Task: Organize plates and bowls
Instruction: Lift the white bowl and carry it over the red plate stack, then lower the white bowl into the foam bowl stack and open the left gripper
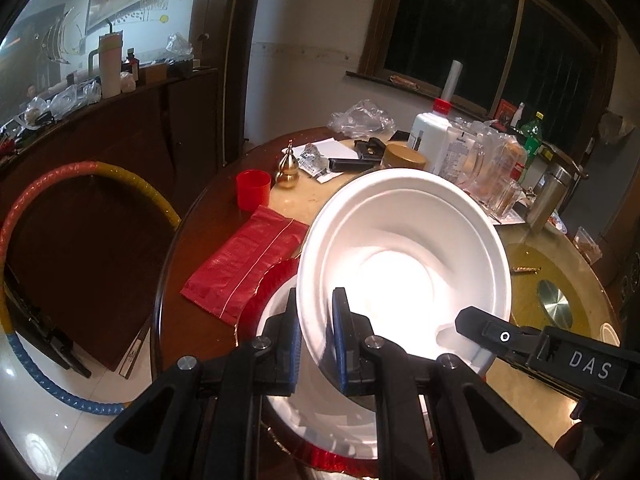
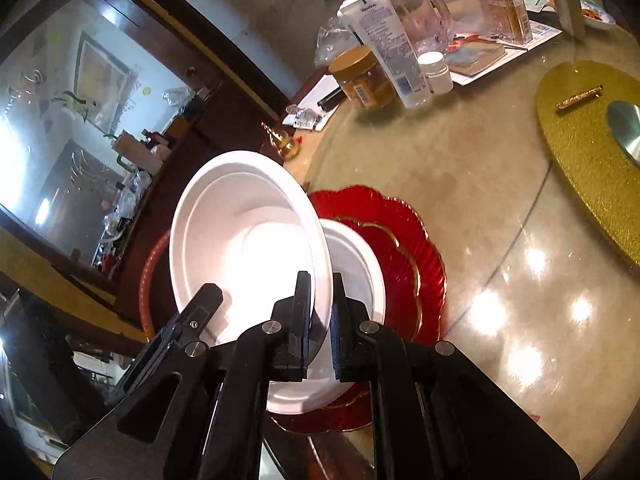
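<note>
Left wrist cam: white bowl (image 1: 404, 248) looks light, thin, bendy. L gripper (image 1: 316, 344) & R gripper (image 2: 322, 320) jaws clamped on opposite rim edges, above red plate (image 2: 396, 240) on bench (image 2: 500, 208).

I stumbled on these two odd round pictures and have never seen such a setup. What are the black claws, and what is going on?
The black claws are two hand-held grippers, each with a wide-angle camera looking along its fingers. One picture is from the left gripper, the other from the right gripper. Both are shut on opposite rims of one white bowl, held tilted above a second white bowl that sits on a red plate. Around them the round table holds a red cup, bottles and jars.
</note>
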A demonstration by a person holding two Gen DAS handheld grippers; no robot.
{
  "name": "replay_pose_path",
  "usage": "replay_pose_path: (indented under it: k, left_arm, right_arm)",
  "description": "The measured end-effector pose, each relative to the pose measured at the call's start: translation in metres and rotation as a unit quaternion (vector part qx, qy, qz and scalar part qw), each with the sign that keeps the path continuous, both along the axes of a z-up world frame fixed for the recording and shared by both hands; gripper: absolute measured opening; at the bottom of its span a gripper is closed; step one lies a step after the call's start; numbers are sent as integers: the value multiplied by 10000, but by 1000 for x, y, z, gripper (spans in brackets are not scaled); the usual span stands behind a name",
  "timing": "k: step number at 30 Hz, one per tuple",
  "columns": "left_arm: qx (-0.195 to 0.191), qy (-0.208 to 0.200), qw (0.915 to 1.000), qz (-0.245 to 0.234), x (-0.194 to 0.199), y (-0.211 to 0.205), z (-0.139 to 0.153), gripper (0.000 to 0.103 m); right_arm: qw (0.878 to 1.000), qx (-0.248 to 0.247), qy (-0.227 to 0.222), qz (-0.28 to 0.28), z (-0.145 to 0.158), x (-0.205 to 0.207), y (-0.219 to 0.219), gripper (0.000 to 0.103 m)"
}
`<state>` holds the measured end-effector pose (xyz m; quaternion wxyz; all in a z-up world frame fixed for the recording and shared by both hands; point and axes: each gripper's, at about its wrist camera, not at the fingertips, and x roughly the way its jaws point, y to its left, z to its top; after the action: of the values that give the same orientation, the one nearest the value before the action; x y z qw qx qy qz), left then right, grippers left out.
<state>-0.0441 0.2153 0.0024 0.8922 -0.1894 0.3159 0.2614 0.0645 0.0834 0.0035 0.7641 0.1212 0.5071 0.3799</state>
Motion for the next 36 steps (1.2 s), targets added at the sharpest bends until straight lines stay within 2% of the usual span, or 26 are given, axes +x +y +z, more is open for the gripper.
replay_pose_path:
  k: [24,36]
  left_arm:
    - [0,317,9994,-99,0,-2,-15,13]
    - [-150,398,9990,-114,2,1,-19,14]
  right_arm:
    - [9996,-202,179,-17,-18,-3,0,9]
    - [9992,-298,257,-40,-22,-2,2,9]
